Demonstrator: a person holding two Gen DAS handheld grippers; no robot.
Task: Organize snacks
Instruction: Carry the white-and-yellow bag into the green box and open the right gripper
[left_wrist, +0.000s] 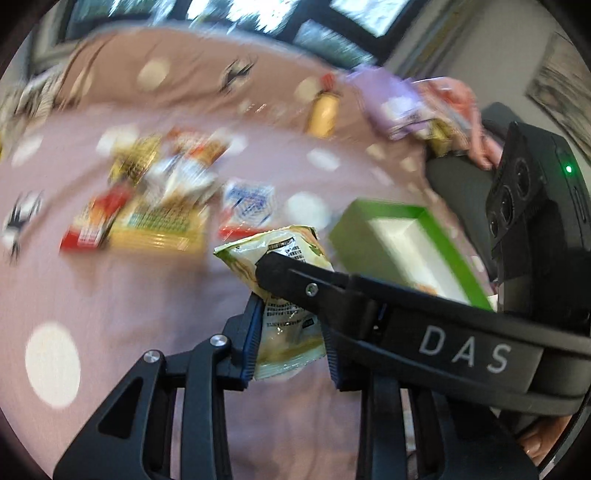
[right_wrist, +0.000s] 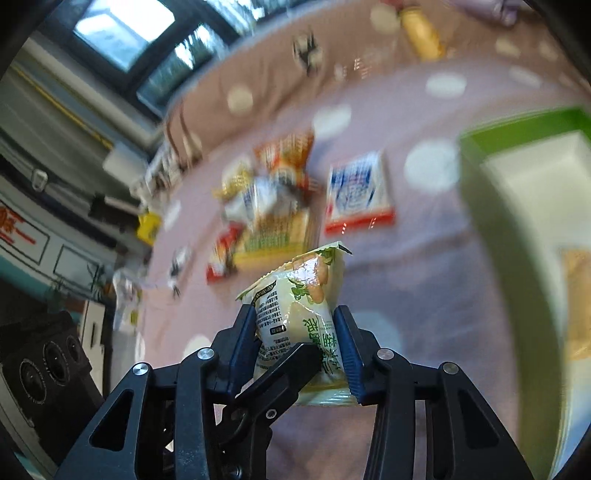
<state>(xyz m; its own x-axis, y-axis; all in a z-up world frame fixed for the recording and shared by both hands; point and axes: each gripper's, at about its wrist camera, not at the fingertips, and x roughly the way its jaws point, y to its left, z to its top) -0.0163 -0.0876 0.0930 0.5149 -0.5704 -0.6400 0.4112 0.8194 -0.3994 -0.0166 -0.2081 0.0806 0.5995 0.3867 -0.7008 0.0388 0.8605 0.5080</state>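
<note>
A pale green snack packet (left_wrist: 284, 332) with black print hangs above the pink dotted cloth (left_wrist: 110, 314). My left gripper (left_wrist: 291, 325) is shut on its lower part, blue pads pressing both sides. In the right wrist view the same packet (right_wrist: 306, 295) sits between the blue pads of my right gripper (right_wrist: 295, 317), which is also shut on it. A black right gripper finger (left_wrist: 284, 275) lies across the packet's top in the left wrist view. A left gripper finger (right_wrist: 291, 365) crosses its lower front in the right wrist view. A green box (left_wrist: 388, 208) with a white inside stands open just to the right.
A blurred pile of snack packets (left_wrist: 159, 206) lies on the cloth beyond, with a blue-and-white packet (left_wrist: 247, 206) beside it. A yellow bottle-shaped item (left_wrist: 323, 110) and purple packets (left_wrist: 395, 103) lie farther back. The green box (right_wrist: 517, 125) fills the right side of the right wrist view.
</note>
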